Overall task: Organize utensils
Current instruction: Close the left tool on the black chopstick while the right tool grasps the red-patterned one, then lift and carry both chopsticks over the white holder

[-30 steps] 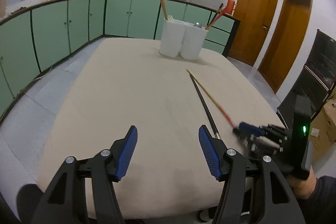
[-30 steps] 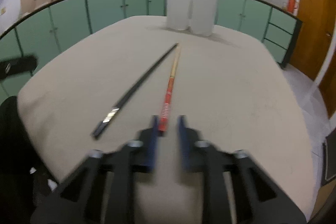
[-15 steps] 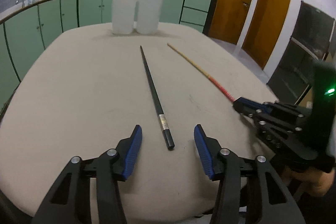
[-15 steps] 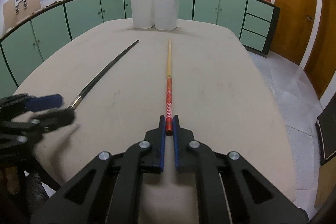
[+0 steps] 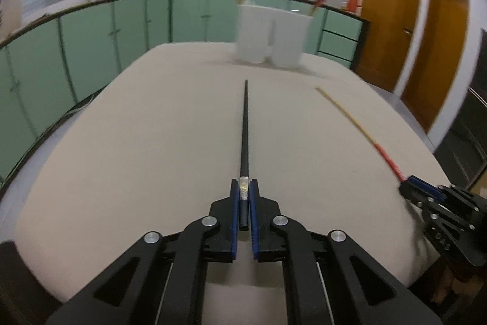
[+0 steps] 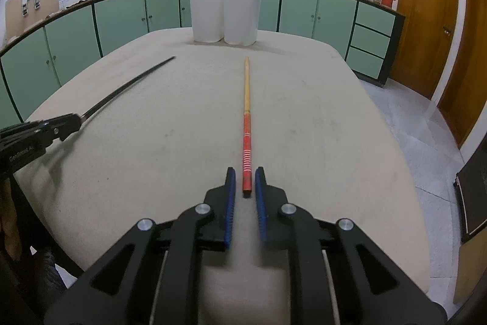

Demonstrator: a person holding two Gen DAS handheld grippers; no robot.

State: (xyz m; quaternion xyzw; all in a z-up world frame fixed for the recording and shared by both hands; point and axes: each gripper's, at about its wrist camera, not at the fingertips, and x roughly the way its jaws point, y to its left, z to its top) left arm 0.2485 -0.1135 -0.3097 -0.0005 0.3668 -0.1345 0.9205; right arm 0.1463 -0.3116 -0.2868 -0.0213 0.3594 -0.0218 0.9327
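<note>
Left tongs (image 5: 244, 197) just clamped black chopstick (image 5: 244, 130) by its butt for lifting (lengthwise aligned); right tongs (image 6: 245, 181) just parted, loosely straddling red chopstick (image 6: 246, 124).

The table (image 6: 304, 118) has a soft, matt beige cloth. The black chopstick (image 5: 244, 142) looks smooth and shiny. The red chopstick (image 6: 247, 124) looks like painted wood. The far white holder (image 6: 225, 17) looks like smooth plastic.
</note>
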